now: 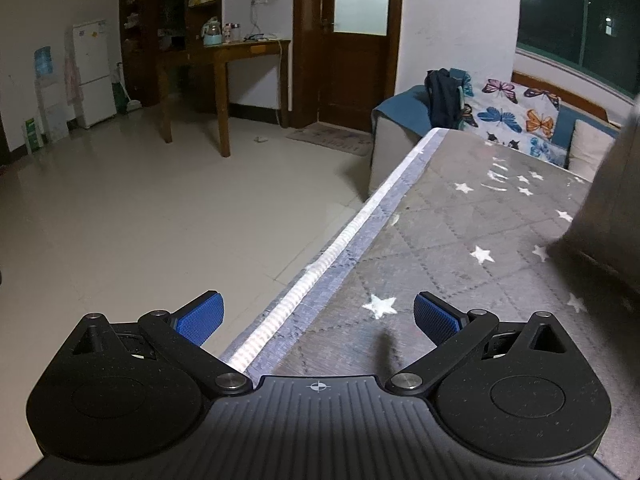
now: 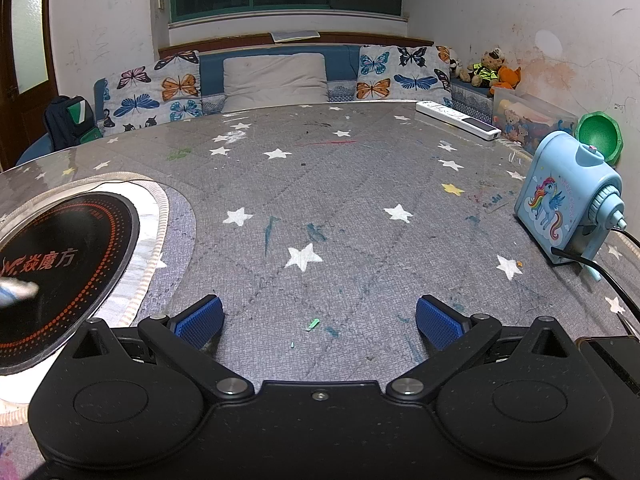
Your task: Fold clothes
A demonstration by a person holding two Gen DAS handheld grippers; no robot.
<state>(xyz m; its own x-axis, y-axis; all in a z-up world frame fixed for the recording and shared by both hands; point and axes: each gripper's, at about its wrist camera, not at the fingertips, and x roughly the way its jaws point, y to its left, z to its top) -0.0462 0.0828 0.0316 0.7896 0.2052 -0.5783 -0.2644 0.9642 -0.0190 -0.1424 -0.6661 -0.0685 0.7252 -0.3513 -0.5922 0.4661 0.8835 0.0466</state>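
Both our tongs, left (image 1: 319, 316) and right (image 2: 319, 320), gape empty | counter (image 2: 340, 184) holds no clear garment | blurred grey mass (image 1: 600, 208) right of left tongs, maybe cloth

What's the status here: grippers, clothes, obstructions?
Left gripper open, empty, over table edge. Right gripper open, empty. No clear garment; grey blur at right. Pencil sharpener, induction plate on table.

Grey star-printed quilted table (image 2: 320, 184) bearing a black round induction cooktop (image 2: 60, 264) at its left edge, a white power strip (image 2: 458, 119) and a blue unicorn pencil sharpener (image 2: 568, 208) along its right edge.
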